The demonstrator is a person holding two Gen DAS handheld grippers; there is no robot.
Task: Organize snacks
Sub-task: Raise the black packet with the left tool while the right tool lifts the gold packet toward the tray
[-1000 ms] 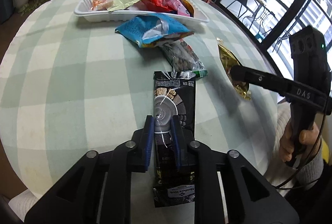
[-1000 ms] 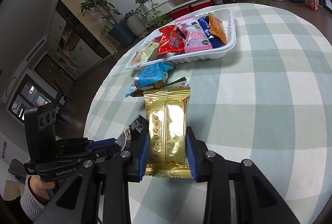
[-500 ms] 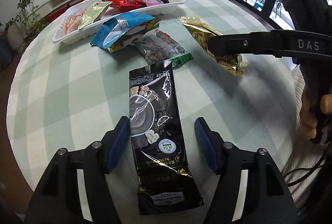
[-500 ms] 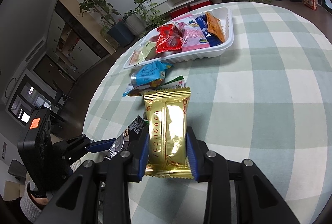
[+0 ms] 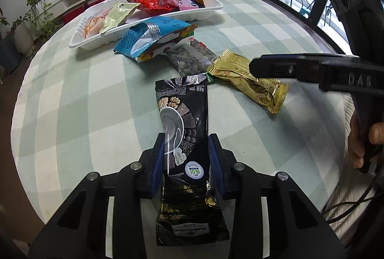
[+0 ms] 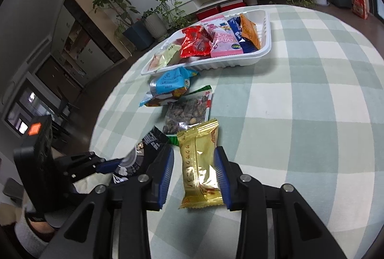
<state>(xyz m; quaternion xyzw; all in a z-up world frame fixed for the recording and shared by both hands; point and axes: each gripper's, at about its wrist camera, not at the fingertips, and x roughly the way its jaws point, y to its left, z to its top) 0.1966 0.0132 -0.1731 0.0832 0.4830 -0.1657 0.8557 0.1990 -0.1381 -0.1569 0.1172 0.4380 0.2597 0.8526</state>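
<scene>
Left wrist view: left gripper (image 5: 187,153) sits at bottom centre, its blue-padded jaws closed against both long edges of the black snack pouch (image 5: 183,119). Pouch runs lengthwise up the frame, lying on the checked counter (image 5: 72,102). Right of centre, the right gripper (image 5: 268,68) enters from the right edge above the gold snack packet (image 5: 247,83); from this angle I cannot tell the jaw gap.

Right wrist view: right gripper (image 6: 193,163) at bottom centre. Gold snack packet (image 6: 200,163) lies flat on the counter (image 6: 300,114) between the jaws. Right pad sits at the packet's edge; a strip of cloth shows between the left pad and the packet. Jaws parted around it, not clamped. Left gripper (image 6: 115,164) shows at lower left with the black snack pouch (image 6: 148,146) in its jaws.

Other items, left wrist view:
- Clear packet of nuts (image 5: 189,58) at centre, just above the pouch top, touching the gold packet's upper end.
- Blue snack bag (image 5: 148,36) above the nuts, overlapping them, resting against the tray's near wall.
- White tray (image 5: 211,8) at upper centre, holding red, pink, pale green and orange packets.

Right wrist view shows the same row: nuts (image 6: 186,114), blue bag (image 6: 170,82), tray (image 6: 264,50) at upper centre.
</scene>
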